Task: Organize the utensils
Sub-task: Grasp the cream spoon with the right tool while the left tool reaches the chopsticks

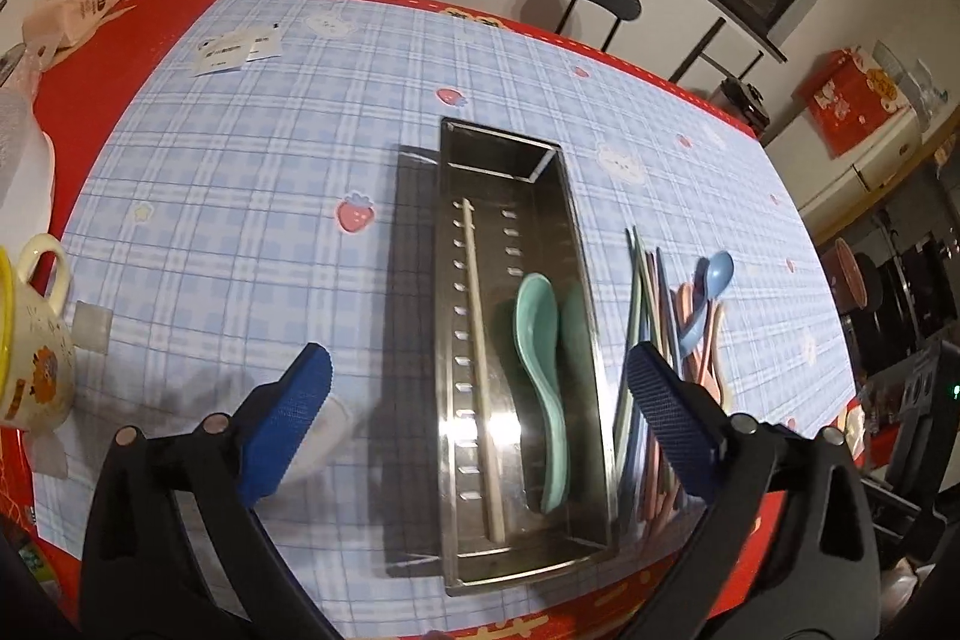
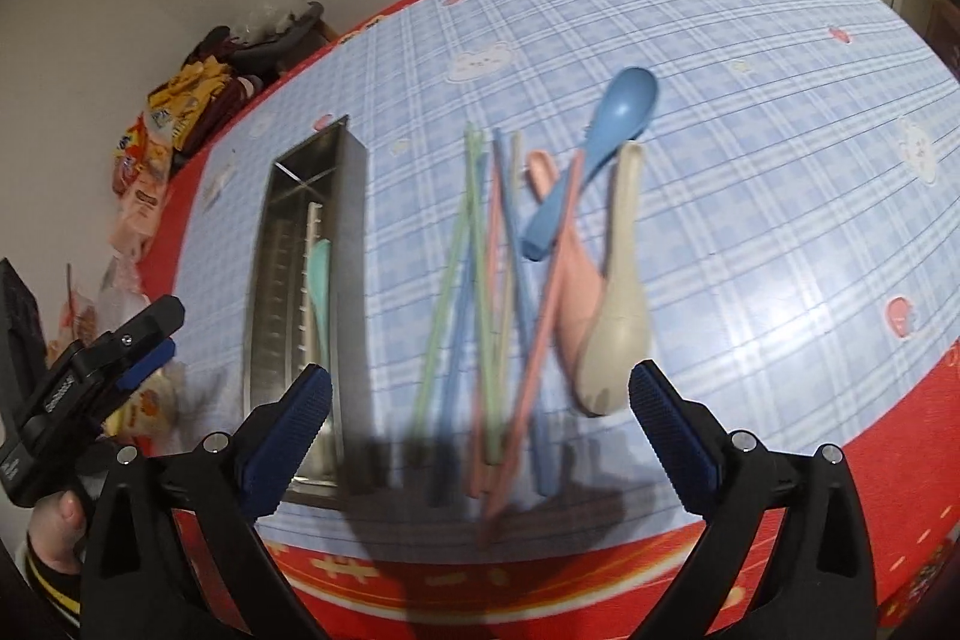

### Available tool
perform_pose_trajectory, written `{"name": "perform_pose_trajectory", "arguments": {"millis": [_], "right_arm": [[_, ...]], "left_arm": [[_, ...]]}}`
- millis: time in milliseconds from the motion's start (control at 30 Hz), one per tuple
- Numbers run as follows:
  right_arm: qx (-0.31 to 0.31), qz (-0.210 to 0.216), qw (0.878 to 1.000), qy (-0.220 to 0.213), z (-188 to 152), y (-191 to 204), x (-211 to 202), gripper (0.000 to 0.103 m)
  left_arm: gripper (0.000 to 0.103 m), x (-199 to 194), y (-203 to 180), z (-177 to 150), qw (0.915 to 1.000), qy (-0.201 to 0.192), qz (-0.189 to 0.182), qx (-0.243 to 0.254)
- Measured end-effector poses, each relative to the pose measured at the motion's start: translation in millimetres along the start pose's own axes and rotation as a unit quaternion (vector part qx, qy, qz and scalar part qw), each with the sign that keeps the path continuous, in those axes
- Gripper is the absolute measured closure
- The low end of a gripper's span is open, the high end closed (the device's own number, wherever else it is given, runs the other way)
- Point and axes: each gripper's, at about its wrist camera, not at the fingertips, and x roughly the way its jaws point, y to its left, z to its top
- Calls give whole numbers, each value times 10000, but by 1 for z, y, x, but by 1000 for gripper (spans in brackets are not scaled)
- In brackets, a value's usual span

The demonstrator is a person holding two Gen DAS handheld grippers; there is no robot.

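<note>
Item: both my left hand-held gripper (image 1: pixel 480 400) and right hand-held gripper (image 2: pixel 480 403) released, empty; next, pinch one loose pastel chopstick (image 2: pixel 447 274) mid-shaft, then lay it inside the perforated steel tray (image 1: pixel 585 280) beside the mint-green spoon (image 1: pixel 540 358).

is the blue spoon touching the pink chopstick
Touching. In the right wrist view the pink chopstick lies straight across the blue spoon handle, overlapping it with no gap visible.

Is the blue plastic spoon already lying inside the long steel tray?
No, the blue plastic spoon lies on the checked tablecloth among the loose chopsticks, to the right of the long steel tray.
</note>
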Motion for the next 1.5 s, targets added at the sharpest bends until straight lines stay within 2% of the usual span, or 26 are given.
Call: {"name": "perform_pose_trajectory", "arguments": {"millis": [233,367,600,733,800,933,1133,1300,1500], "right_arm": [[-173,-272,9995,77,-3,-21,0,6],[-425,-234,9988,108,4,-30,-2,7],[-618,269,9971,356,31,-56,3,37],[-854,374,9939,595,40,-61,15,53],[-1023,435,9912,722,42,-60,21,57],[-1135,670,9869,930,47,-57,34,61],[-1385,748,9804,1183,44,-45,48,62],[-1557,602,9768,1343,41,-44,57,63],[-1634,537,9764,1303,41,-47,54,67]], "left_arm": [[6,10,-19,-16,9998,186,19,34],[6,15,-31,-23,9995,276,91,-115],[9,11,-68,-29,9987,137,475,-100],[23,13,-80,-35,9974,166,678,-168],[27,15,-85,-40,9965,215,773,-214],[37,14,-91,-49,9951,235,931,-229],[38,9,-90,-59,9935,252,1048,-364],[38,9,-90,-58,9933,256,1044,-436],[38,17,-97,-52,9950,296,906,-306]]}}
